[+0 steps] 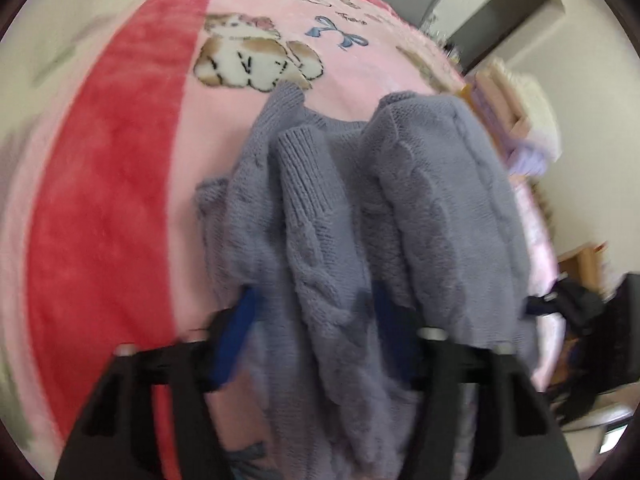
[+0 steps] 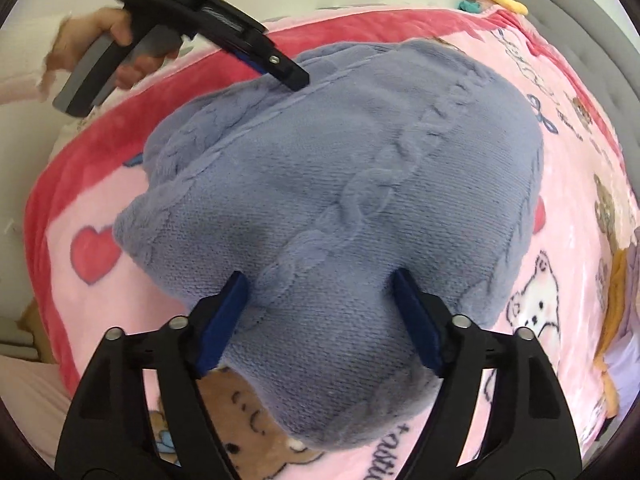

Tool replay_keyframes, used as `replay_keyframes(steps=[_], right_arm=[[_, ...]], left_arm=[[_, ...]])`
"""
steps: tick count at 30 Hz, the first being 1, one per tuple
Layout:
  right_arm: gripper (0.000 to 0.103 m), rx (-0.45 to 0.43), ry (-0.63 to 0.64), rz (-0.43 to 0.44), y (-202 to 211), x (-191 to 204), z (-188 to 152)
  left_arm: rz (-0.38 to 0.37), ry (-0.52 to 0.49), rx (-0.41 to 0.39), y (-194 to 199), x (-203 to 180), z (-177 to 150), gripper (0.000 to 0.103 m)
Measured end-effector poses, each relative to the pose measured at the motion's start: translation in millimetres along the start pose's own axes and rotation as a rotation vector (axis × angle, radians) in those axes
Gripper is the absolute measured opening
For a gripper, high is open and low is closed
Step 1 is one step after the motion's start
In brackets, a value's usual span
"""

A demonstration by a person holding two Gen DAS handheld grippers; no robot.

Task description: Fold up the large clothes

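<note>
Clearly we have a soft, bulky thing to handle: a grey-blue cable-knit sweater [image 2: 344,184], thick and limp, which will sag and stretch if we lift it by one layer, though its ribbed surface should not slip from the pads. It lies part-folded in a rounded heap on the pink and red plush blanket printed with bears and hearts [image 2: 96,312]. Starting on the left, our left gripper [image 1: 316,336] has its blue-padded jaws apart, with a thick fold of knit running up between them; blur hides whether the pads touch the wool, but we see no squeeze. Moving right, our right gripper [image 2: 320,320] also stands with its jaws wide apart, straddling the near bulge of the sweater, the pads just beside the cloth and not pinching it. We judge the best hold to be a doubled edge or corner, taking all layers at once, one gripper at each end.
</note>
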State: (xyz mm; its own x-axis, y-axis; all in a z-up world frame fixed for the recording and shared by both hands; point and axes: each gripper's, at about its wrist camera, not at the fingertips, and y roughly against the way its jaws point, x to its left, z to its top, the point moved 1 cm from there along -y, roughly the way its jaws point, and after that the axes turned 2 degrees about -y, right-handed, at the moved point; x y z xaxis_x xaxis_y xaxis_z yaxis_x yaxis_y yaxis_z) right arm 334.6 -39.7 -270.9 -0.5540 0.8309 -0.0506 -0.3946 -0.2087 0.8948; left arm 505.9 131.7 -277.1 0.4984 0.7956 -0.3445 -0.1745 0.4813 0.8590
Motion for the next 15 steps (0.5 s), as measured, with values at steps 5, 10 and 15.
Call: replay_keyframes(steps=[5, 10, 15], right_arm=[[0.075, -0.005, -0.039, 0.028, 1, -5, 0], [0.075, -0.001, -0.035, 0.042, 2, -7, 0], [0.076, -0.003, -0.041, 0.053, 4, -10, 0]], left_arm=[[0.058, -0.099, -0.059, 11, -21, -5, 0.035], [0.075, -0.145, -0.161, 24, -35, -8, 0.036], [0.096, -0.134, -0.025, -9, -31, -2, 0.042]])
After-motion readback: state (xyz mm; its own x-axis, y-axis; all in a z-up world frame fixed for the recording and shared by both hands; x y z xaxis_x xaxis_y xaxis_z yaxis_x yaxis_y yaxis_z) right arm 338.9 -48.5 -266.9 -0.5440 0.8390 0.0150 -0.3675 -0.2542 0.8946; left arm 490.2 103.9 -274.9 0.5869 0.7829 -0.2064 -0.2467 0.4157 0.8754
